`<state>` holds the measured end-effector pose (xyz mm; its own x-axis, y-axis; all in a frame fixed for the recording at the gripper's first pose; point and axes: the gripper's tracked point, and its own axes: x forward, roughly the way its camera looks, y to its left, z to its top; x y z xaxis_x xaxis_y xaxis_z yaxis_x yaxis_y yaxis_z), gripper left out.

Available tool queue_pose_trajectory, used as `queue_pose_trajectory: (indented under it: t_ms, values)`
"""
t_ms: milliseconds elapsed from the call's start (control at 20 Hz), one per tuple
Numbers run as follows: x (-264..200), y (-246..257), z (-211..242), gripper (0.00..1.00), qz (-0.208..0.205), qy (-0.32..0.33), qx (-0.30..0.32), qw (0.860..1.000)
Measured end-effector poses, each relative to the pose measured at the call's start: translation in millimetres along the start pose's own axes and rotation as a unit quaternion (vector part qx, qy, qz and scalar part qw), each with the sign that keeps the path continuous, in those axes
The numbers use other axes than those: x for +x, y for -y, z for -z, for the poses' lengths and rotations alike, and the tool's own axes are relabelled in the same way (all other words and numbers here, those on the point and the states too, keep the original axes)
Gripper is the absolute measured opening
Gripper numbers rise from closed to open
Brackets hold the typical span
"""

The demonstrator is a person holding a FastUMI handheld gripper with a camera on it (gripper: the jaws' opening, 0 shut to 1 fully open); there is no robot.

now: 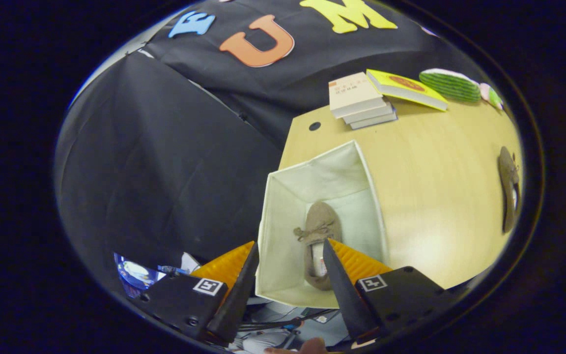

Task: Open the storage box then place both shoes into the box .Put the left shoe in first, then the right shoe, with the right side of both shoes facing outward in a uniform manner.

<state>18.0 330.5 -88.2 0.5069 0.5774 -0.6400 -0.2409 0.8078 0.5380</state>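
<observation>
One shoe (318, 241) lies in box (283, 216); tongs (290, 255) spread, empty above. Second shoe (509, 189) on worktop (435, 196): likely light, soft; grip heel collar.

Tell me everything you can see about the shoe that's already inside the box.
The tan suede-looking slip-on shoe lies on the floor of the open white fabric storage box, sole down, toe pointing away from the claw. A small bow sits across its top and a pale insole shows through the opening. Its heel end is partly hidden behind one finger. The claw is open above it, with nothing between its fingers.
</observation>
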Motion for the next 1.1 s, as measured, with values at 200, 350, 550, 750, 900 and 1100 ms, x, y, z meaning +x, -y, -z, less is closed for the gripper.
queue_pose_trajectory:
  t_ms: [200, 350, 550, 750, 900, 1100]
  values:
    - [-59.4, 53.7, -30.2, 0.87, 0.058, 0.057, -0.073, 0.994]
    - [-100.2, 105.3, -47.9, 0.89, 0.102, 0.094, -0.086, 0.987]
    - [-148.3, 179.1, -48.4, 0.89, 0.161, 0.097, -0.111, 0.976]
    - [-190.4, 262.1, -52.9, 0.9, 0.251, 0.076, -0.132, 0.956]
    - [-202.9, 313.1, -43.2, 0.9, 0.286, 0.043, -0.126, 0.949]
    - [-198.1, 359.1, -26.1, 0.9, 0.287, -0.007, -0.098, 0.953]
